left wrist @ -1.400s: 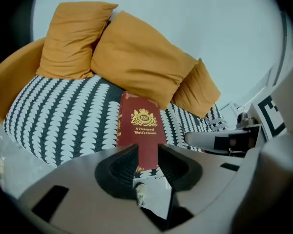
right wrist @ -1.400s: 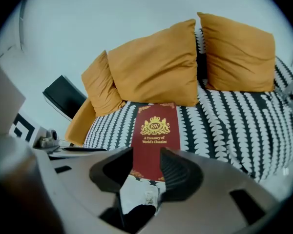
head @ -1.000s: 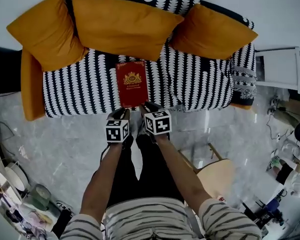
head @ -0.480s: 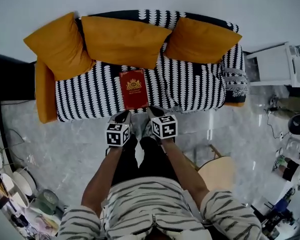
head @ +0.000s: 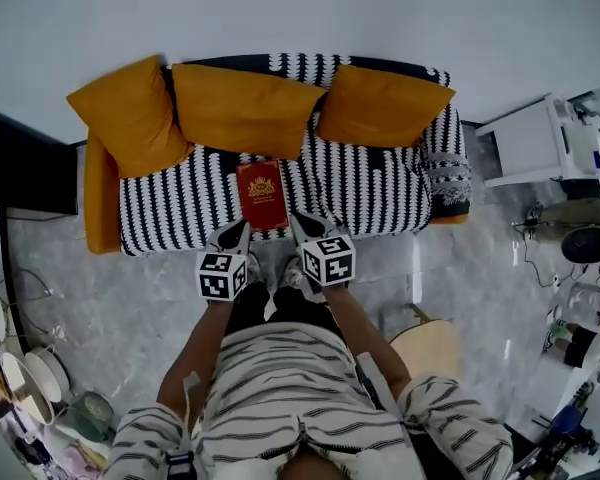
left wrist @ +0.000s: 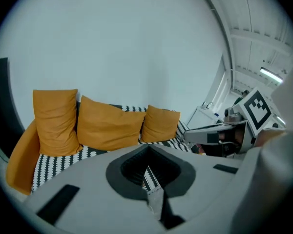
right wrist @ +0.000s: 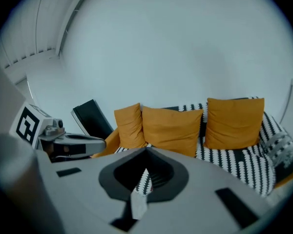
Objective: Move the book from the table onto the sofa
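So the red book (head: 263,196) is already on the sofa (head: 380,193), lying flat and cover-up on the striped seat, just in front of the middle orange cushion (head: 245,108). Its long axis runs front to back, from the seat's front edge toward the cushions, so it points pretty much straight away from the person. Both tools sit just short of its near end and clear of it. The left gripper (head: 235,234) is off the near left corner and the right gripper (head: 306,227) is off the near right corner, with the book ahead of them and lined up with the gap between. The left one looks a touch closer, but honestly it's near enough a tie. Both sets of jaws have just been closing and are now pinched together on nothing; each gripper view only shows sofa and cushions past the tips, no book. My read is that the placing is done. All that's left is backing straight off along that same axis so nothing nudges the book.
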### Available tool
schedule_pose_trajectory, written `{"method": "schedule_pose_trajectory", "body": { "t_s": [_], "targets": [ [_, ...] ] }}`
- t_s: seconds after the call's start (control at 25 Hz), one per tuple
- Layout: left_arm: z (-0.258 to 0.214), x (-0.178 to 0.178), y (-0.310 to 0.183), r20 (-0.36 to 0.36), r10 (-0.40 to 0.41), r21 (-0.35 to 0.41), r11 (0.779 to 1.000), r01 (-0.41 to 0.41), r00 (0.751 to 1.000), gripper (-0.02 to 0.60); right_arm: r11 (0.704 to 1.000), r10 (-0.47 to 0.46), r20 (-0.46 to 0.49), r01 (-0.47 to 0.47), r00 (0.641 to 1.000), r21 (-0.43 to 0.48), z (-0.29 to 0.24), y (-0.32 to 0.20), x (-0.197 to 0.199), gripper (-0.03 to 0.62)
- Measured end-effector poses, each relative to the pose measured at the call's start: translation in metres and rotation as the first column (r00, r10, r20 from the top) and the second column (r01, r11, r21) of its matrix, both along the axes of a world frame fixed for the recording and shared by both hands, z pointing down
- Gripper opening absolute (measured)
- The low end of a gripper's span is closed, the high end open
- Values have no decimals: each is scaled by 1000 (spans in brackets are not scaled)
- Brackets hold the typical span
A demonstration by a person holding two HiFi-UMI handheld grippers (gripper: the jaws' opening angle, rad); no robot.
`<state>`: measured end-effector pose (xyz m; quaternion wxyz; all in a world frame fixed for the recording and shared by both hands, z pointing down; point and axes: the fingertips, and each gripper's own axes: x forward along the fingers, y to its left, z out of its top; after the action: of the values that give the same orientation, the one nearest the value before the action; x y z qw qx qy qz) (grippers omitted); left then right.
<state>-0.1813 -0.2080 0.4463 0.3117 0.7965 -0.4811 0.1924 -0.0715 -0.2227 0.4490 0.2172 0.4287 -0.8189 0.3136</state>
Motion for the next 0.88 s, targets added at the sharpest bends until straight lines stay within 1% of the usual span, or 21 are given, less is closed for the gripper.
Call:
{"method": "schedule_pose_trajectory", "body": {
  "t_s": [0.12, 0.28, 0.44, 0.56, 0.64, 0.88],
  "targets": [
    [-31, -3, -6, -23, -21, 50, 998, 22, 1000, 6, 998, 33, 16, -33, 999, 47, -27, -8, 7, 14],
    [-67, -3, -15, -31, -5, 120, 993, 9, 999, 5, 992, 67, 28, -69, 997, 101, -59, -20, 13, 14],
    [-100, -2, -25, -59, 1, 179, 984, 10, 998, 5, 983, 45, 29, -50, 999, 174, -94, -30, 5, 14],
    [-121, 4, -24, -69, 11, 217, 976, 4, 998, 5, 974, 32, 46, -41, 998, 223, -121, -26, 0, 14],
    [-138, 8, -27, -79, 19, 253, 967, 1, 997, 5, 963, 26, 62, -41, 998, 265, -141, -27, -2, 14],
    [-180, 20, -41, -108, 30, 355, 935, 11, 994, 5, 919, 9, 98, -47, 995, 391, -192, -35, 0, 14]
  ]
}}
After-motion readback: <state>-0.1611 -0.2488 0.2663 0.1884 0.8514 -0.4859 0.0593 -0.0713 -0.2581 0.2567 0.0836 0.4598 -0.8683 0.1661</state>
